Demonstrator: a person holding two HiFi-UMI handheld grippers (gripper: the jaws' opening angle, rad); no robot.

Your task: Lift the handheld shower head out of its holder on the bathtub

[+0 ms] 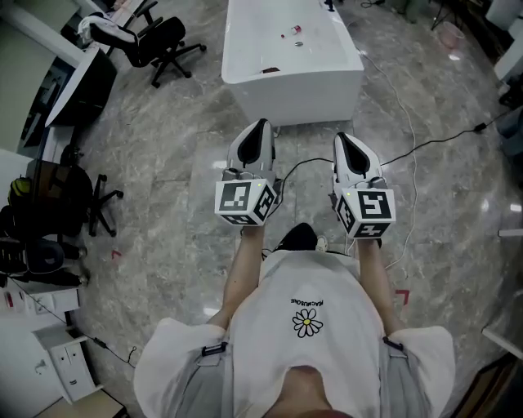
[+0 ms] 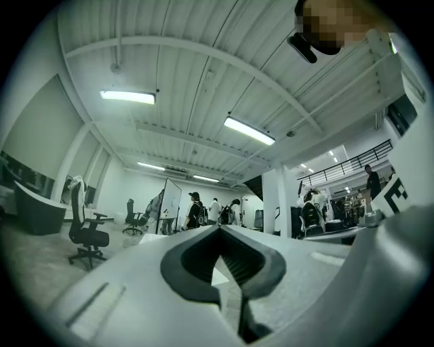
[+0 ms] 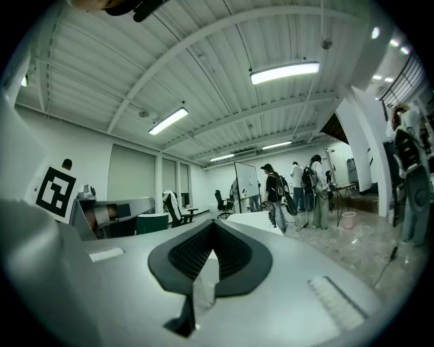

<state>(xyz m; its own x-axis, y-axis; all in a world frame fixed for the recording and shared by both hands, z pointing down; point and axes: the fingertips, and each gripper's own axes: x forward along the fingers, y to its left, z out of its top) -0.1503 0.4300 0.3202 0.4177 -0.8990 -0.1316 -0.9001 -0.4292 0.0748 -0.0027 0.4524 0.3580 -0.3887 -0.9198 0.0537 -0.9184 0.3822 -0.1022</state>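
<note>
A white bathtub [image 1: 245,77] stands on the marble floor straight ahead of me, its near end facing my hands. A dark fitting [image 1: 329,5] sits at its far rim, cut off by the picture's top edge; I cannot make out the shower head. A small red item [image 1: 292,33] lies inside the tub. My left gripper [image 1: 261,125] and right gripper [image 1: 342,137] are held side by side, level, pointing at the tub's near end and short of it. Both are shut with nothing between the jaws, as the left gripper [image 2: 218,229] and right gripper [image 3: 213,223] views show.
Black office chairs [image 1: 159,41] stand at the back left and another chair [image 1: 86,200] at the left by desks. A black cable [image 1: 425,145] and a white cable run over the floor right of the tub. A pink bucket [image 1: 449,34] stands far right. Several people [image 3: 285,186] stand near a whiteboard.
</note>
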